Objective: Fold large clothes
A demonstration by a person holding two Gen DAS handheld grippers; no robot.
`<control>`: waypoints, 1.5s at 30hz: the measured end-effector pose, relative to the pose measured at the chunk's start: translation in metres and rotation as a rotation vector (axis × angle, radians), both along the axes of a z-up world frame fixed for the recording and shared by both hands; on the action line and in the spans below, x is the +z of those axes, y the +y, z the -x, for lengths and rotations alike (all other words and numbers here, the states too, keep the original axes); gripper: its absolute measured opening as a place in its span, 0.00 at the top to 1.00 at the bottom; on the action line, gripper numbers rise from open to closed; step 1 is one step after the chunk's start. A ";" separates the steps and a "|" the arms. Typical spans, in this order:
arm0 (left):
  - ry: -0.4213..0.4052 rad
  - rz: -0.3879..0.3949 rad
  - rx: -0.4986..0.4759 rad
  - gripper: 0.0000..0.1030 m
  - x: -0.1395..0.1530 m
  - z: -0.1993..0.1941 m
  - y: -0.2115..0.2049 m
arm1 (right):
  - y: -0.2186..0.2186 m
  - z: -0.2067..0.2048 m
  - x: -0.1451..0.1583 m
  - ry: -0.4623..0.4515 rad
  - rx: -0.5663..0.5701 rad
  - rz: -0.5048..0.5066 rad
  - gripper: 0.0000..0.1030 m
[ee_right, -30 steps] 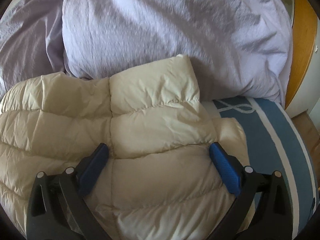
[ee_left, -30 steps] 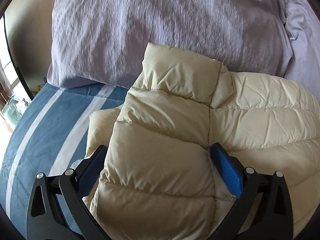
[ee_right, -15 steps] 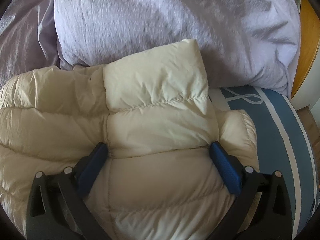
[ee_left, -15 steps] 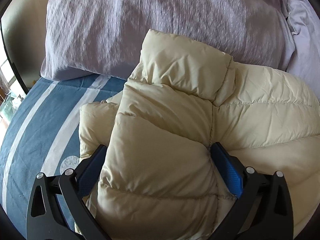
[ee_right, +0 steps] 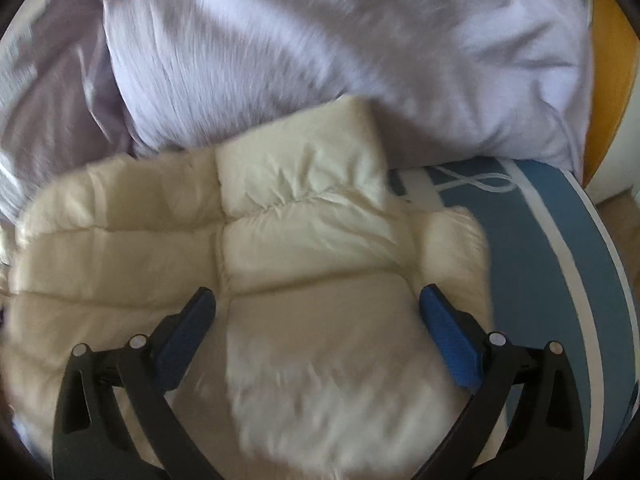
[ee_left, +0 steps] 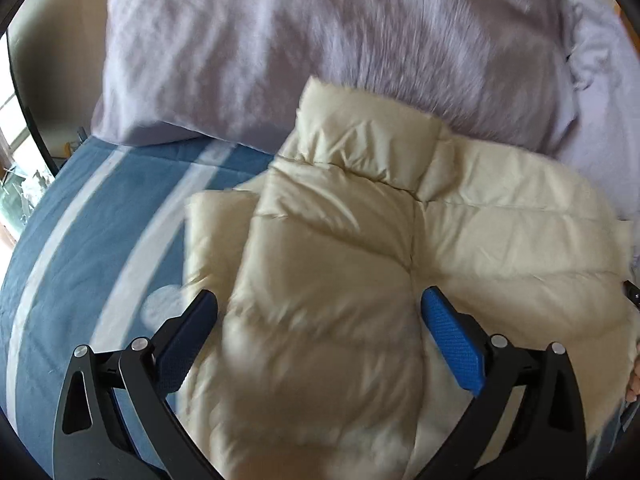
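Right now we've got the left gripper point(ee_left: 319, 312) and right gripper point(ee_right: 317, 306) both spread wide, holding nothing, hovering over the cream puffer jacket point(ee_left: 360, 248). It lies on the blue striped bedspread point(ee_left: 100, 220), collar against 2 lilac pillows point(ee_right: 320, 40), sides apparently folded in. Next we'd judge: grab the hem, fold toward the collar.
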State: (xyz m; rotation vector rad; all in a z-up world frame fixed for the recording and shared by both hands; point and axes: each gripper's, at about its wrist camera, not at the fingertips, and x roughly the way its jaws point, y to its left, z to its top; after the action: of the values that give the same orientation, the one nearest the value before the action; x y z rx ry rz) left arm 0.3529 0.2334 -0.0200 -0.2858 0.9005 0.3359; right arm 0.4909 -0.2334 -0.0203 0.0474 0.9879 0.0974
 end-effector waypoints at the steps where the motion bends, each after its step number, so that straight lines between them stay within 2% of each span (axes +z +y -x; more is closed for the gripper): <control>1: -0.004 -0.005 0.009 0.01 0.004 0.009 0.003 | -0.009 0.007 0.006 0.002 -0.012 -0.011 0.02; 4: -0.008 0.016 0.035 0.01 0.010 0.034 0.014 | -0.033 0.024 0.012 0.032 -0.038 -0.030 0.02; 10: 0.019 0.138 0.076 0.01 -0.002 0.064 0.032 | -0.058 0.056 -0.002 0.120 -0.066 -0.117 0.02; 16: 0.015 0.249 0.082 0.10 -0.017 0.078 0.032 | -0.064 0.071 -0.023 0.185 -0.067 -0.195 0.02; 20: 0.010 0.276 0.078 0.15 -0.020 0.077 0.030 | -0.066 0.075 -0.027 0.184 -0.059 -0.219 0.03; 23: 0.004 0.280 0.080 0.18 -0.022 0.076 0.027 | -0.065 0.077 -0.025 0.175 -0.050 -0.214 0.11; 25: -0.003 0.275 0.081 0.19 -0.022 0.076 0.024 | -0.063 0.079 -0.025 0.171 -0.039 -0.225 0.20; 28: -0.013 0.284 0.081 0.27 -0.022 0.077 0.020 | -0.065 0.086 -0.025 0.164 -0.027 -0.253 0.33; 32: -0.034 0.350 0.068 0.47 -0.023 0.079 0.017 | -0.063 0.095 -0.025 0.155 -0.024 -0.291 0.48; 34: -0.045 0.380 0.082 0.54 -0.024 0.079 0.015 | -0.064 0.098 -0.028 0.160 -0.019 -0.333 0.62; 37: -0.070 0.402 0.091 0.70 -0.022 0.083 0.015 | -0.064 0.103 -0.027 0.144 -0.017 -0.356 0.72; 39: -0.088 0.407 0.094 0.80 -0.018 0.086 0.017 | -0.063 0.106 -0.024 0.129 -0.008 -0.352 0.76; 45: -0.122 0.403 0.097 0.86 -0.006 0.094 0.023 | -0.058 0.115 -0.013 0.109 0.019 -0.351 0.81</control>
State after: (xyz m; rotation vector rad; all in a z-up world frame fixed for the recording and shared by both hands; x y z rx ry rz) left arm 0.2589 0.2561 -0.0264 -0.7164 0.8314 0.2213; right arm 0.3755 -0.2919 -0.0335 0.3682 1.0710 0.2869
